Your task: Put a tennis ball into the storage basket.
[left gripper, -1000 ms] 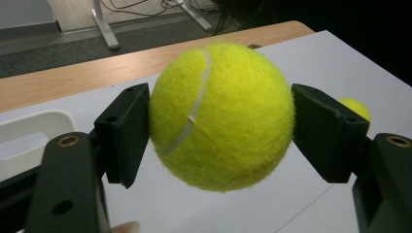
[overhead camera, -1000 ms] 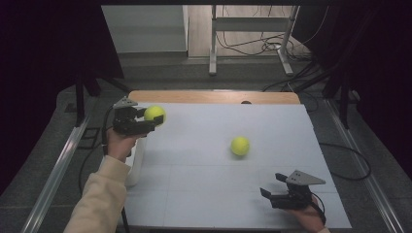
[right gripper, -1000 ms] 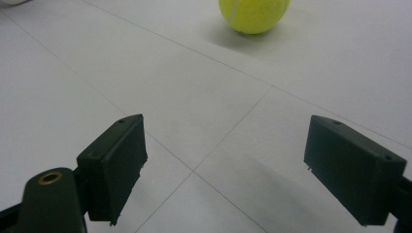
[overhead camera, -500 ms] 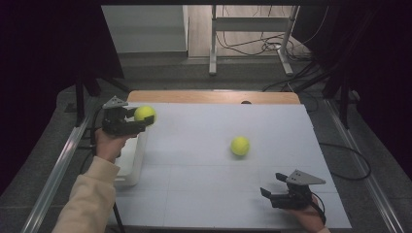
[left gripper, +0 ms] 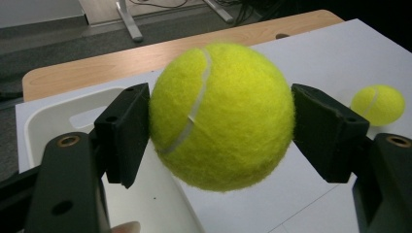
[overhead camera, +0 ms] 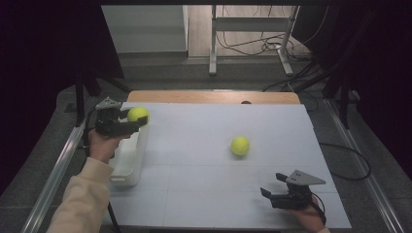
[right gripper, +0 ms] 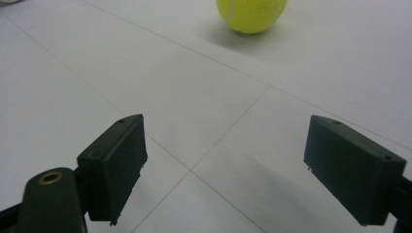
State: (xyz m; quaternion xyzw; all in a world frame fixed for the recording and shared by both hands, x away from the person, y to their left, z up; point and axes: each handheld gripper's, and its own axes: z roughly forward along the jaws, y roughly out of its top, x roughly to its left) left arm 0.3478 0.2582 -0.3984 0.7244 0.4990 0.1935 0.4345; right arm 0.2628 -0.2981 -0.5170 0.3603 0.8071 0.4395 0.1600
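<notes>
- The left gripper view showed the held tennis ball [left gripper: 221, 116] up close, its white seam curving over the felt, with both black pads pressed flat against its sides; the high view gave the same ball [overhead camera: 138, 114] as a small yellow spot at the jaw tips.
- That close view also placed the ball above the near-right corner of the white plastic bin [left gripper: 58, 119], whose inside bottom was visible; from above, the bin [overhead camera: 127, 165] sat at the table's left edge, partly under the hand.
- The left gripper [overhead camera: 131, 121] was held level, pointing right, pinching the ball; the sleeved forearm [overhead camera: 80, 201] rose from the near left.
- The second tennis ball [overhead camera: 240, 145] lay on the white tabletop [overhead camera: 194, 160], right of centre, well apart from both tools.
- The right gripper [overhead camera: 272, 185] rested low at the near right, pointing left, jaws spread with nothing between them; its own view had that ball [right gripper: 251, 13] far ahead.
</notes>
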